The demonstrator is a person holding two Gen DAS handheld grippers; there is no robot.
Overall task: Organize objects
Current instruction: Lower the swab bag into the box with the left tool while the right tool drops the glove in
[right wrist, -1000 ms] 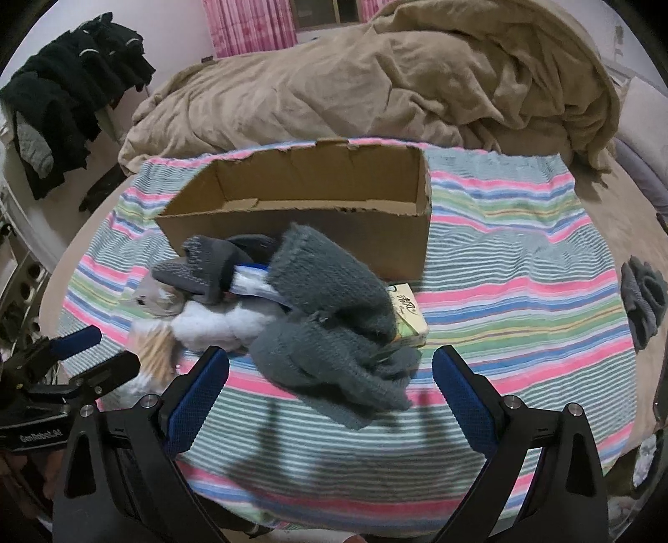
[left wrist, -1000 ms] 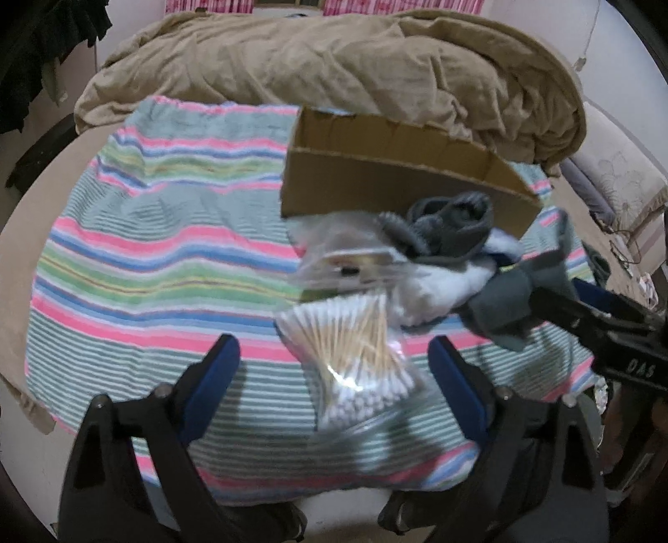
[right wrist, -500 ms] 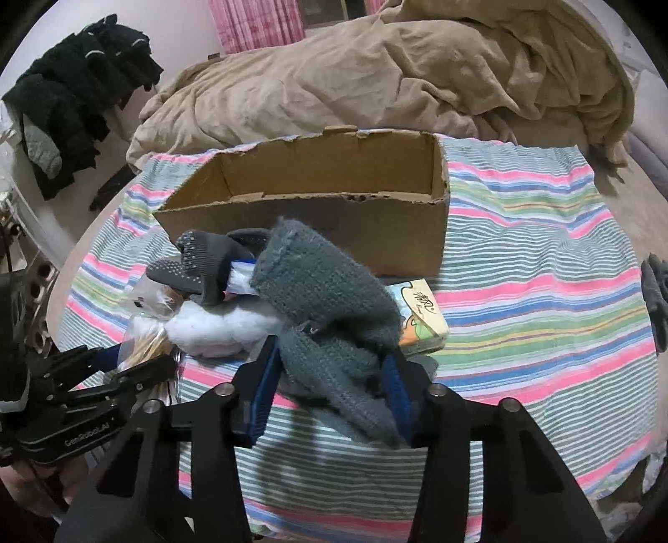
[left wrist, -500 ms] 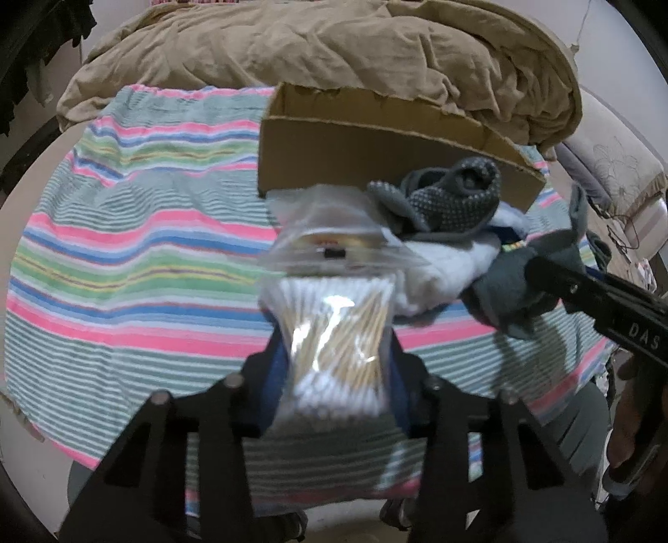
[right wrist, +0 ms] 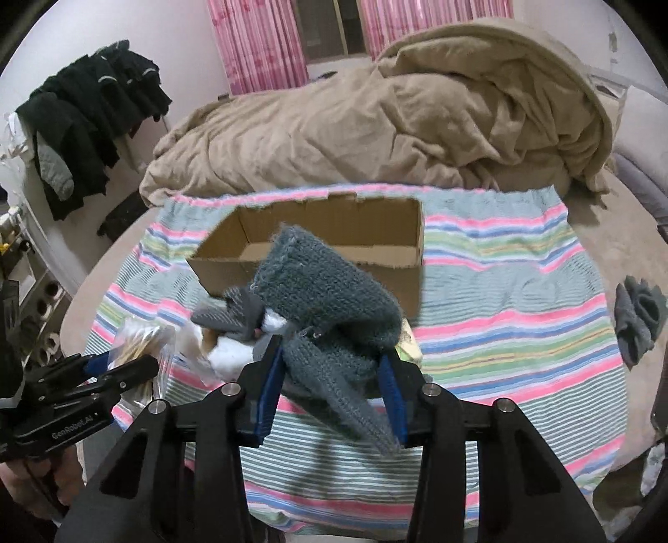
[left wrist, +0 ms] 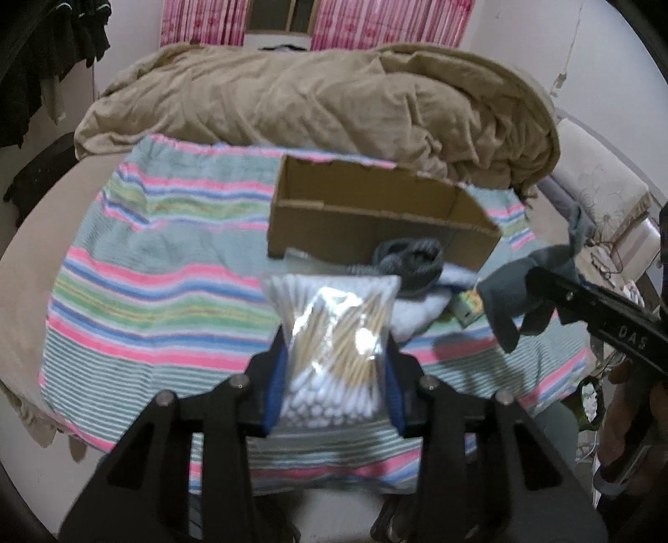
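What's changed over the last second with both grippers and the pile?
Both were open. The left gripper closed on the bag of cotton swabs and lifted it; the right gripper closed on the grey knitted glove and raised it. The cardboard box and striped cloth stayed put.

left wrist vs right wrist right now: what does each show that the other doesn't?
Only left wrist: the left claw shut on the bag of cotton swabs, seen close up, and a white chair at right.

Only right wrist: the right claw shut on the grey knit glove, dark clothes hanging at left, and another grey glove lying beyond the striped towel's right edge.

Both: the open cardboard box, the striped towel, the tan blanket, pink curtains.
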